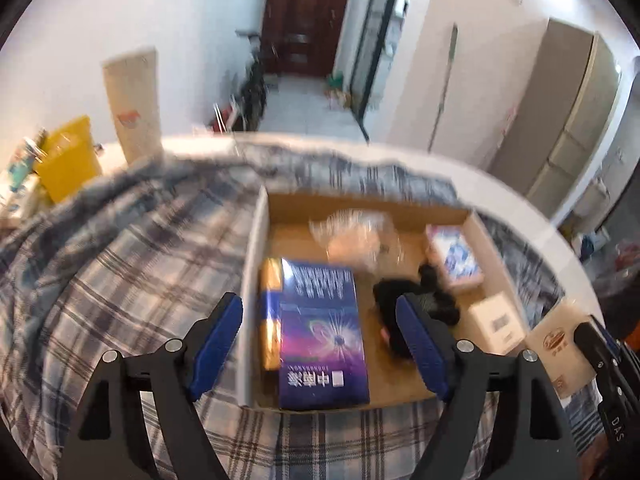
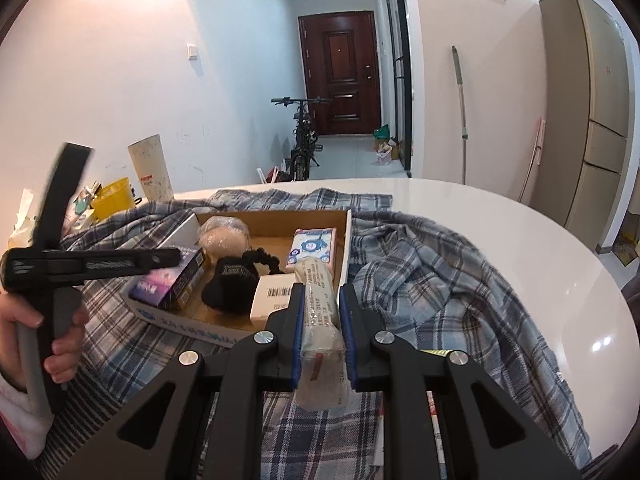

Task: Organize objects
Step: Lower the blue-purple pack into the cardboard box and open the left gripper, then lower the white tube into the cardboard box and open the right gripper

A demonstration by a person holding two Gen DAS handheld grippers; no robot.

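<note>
Cardboard box (image 2: 346,236) with six items, right claw (image 2: 320,320) gripping one wrapped roll (image 2: 318,300), left claw (image 1: 320,344) wide, empty.

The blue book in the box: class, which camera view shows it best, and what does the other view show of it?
The left wrist view. There the blue book lies face up in the cardboard box, its whole cover visible between the open left gripper fingers. In the right wrist view, the left gripper partly hides the book.
</note>
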